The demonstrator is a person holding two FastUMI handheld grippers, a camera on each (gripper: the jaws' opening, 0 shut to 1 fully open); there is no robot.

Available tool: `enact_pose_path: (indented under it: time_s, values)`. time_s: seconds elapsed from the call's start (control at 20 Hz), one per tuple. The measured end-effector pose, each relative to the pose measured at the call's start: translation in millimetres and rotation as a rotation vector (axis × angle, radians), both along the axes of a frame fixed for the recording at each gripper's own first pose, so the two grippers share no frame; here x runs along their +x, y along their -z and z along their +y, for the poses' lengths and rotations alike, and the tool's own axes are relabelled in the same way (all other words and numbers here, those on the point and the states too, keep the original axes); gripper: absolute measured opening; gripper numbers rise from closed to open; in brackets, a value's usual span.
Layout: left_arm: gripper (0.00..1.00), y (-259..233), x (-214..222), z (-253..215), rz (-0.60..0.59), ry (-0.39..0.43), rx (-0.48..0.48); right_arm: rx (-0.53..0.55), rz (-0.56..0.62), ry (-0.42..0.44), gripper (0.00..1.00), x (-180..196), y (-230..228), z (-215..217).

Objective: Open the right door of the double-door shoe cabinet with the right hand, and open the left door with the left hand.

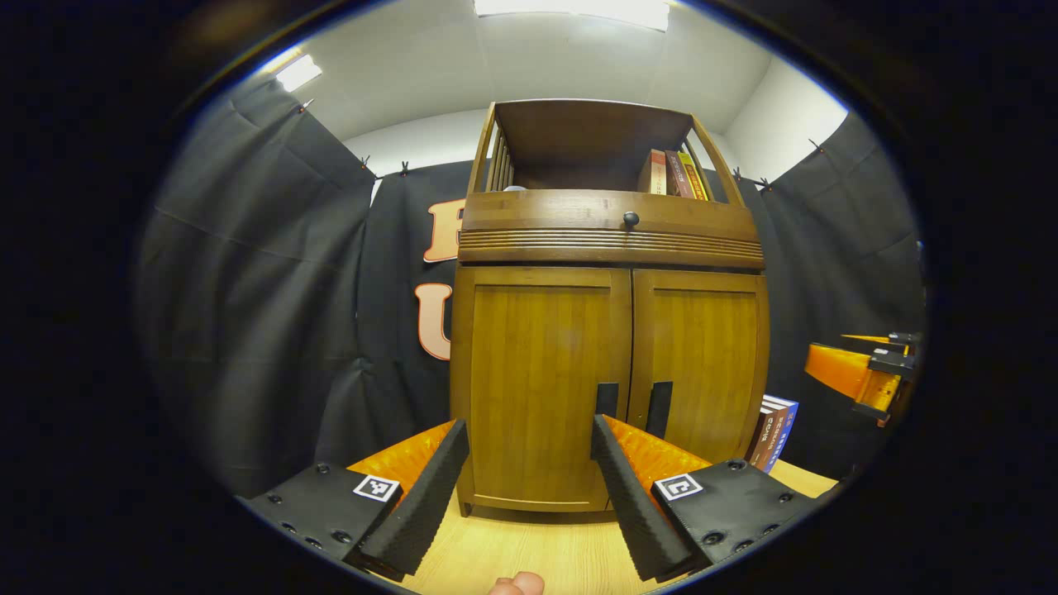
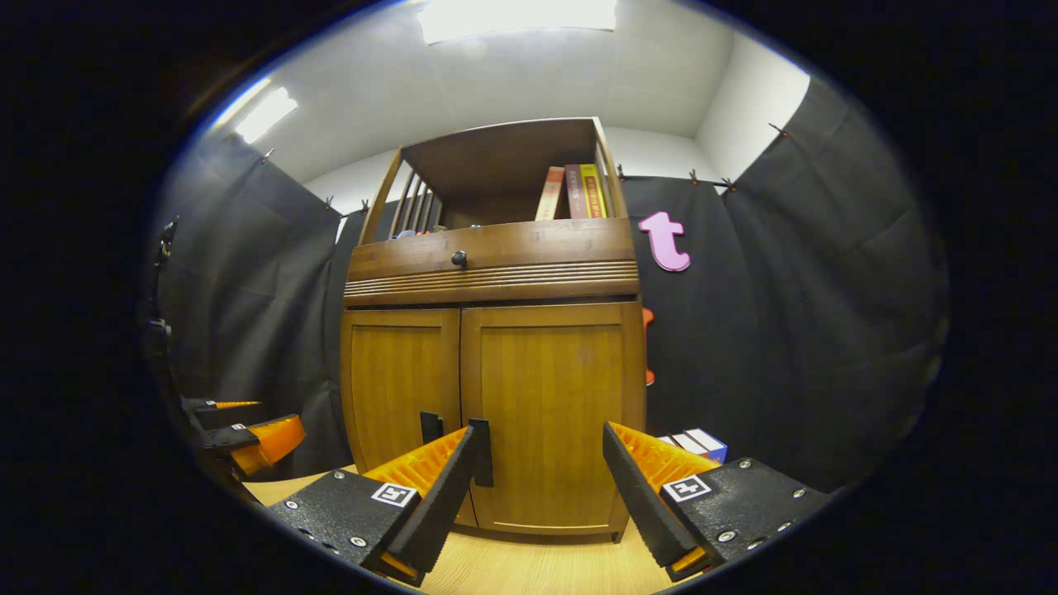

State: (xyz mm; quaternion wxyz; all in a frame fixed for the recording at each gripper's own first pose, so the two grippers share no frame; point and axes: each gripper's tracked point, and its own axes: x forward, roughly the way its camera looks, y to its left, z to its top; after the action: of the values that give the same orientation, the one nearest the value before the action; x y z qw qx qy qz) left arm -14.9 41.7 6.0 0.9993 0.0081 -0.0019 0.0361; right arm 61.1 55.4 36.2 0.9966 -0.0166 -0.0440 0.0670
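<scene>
Wooden shoe cabinet (image 1: 607, 330) stands closed, books (image 1: 774, 431) leaning beside it.

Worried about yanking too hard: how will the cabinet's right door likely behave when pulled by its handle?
The right door looks like rigid wood, so it probably swings stiffly rather than flexing. Its dark handle is slim and flat, so a tool might slip off. The tall shoe cabinet carries books up top; a sharp tug might rock it.

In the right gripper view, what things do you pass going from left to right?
Left gripper → cabinet's left door → right door → boxes on the table.
</scene>
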Motion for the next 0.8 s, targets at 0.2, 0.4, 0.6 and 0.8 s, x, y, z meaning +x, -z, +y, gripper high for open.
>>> enact_pose_path:
  time_s: [0.2, 0.4, 0.6, 0.8]
  values:
    - [0.98, -4.8, -7.4, 13.2, -0.001, -0.021, 0.001, -0.010, 0.038, -0.100, 0.93, 58.8, 8.8, 44.5]
    - [0.96, -15.2, -12.3, 25.6, -0.020, -0.049, -0.008, 0.027, 0.083, -0.147, 0.93, 114.5, 28.7, 84.5]
    - [0.95, -16.7, -18.4, 44.0, -0.020, -0.083, -0.001, -0.026, 0.139, -0.083, 0.93, 169.4, 67.1, 95.4]
    - [0.96, -8.5, -18.6, 60.1, -0.008, -0.099, -0.007, -0.045, 0.169, 0.020, 0.84, 202.1, 94.9, 89.5]
